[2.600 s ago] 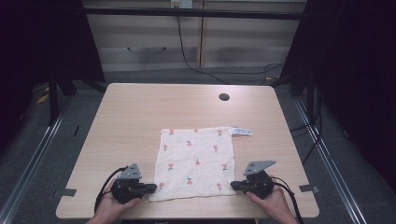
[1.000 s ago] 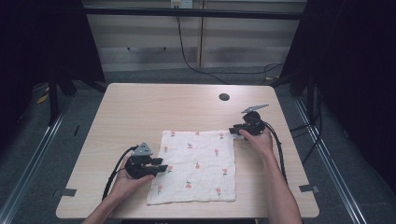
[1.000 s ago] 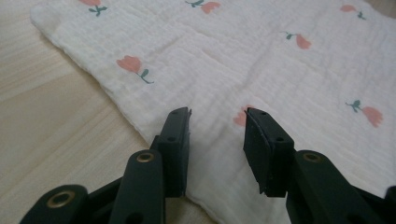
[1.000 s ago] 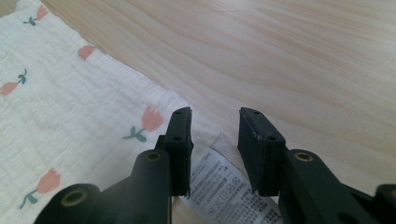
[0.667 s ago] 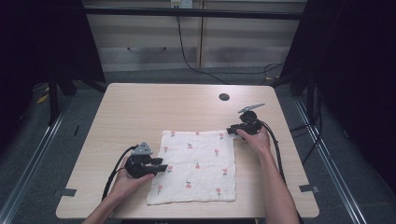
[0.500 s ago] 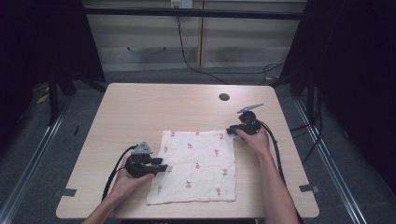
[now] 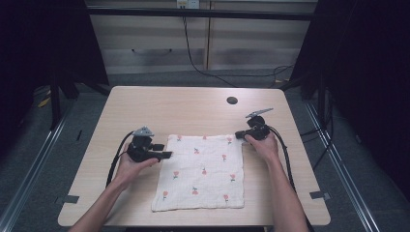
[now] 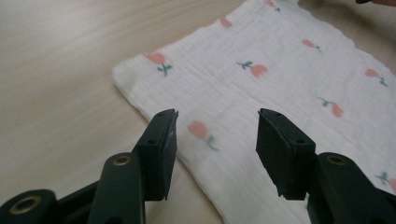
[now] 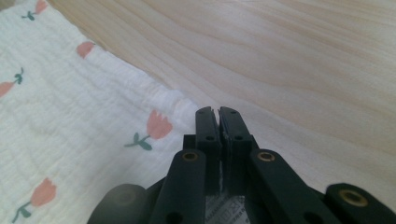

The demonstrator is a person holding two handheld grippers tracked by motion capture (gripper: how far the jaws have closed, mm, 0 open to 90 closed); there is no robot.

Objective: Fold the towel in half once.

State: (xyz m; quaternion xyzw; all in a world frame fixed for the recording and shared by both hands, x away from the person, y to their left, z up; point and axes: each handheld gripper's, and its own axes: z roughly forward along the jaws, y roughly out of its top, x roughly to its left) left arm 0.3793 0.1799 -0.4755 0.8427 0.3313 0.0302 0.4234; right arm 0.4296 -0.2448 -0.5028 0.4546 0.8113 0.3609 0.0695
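High view: a white square cloth with small pink tulip prints lies flat on the pale wood-grain table, toward its near edge. The left gripper, black and matte, sits at the cloth's left edge near the far corner; the right gripper sits at the far right corner. A small dark round hole marks the tabletop farther back.

Left gripper view: the left gripper has its blocky jaws spread wide over the cloth, whose weave is crinkled and gauzy with a wavy edge; one tulip lies between the jaws.

Right gripper view: the right gripper has its jaws pressed together on the cloth at its corner, where the fabric puckers; a printed tag shows below the jaws
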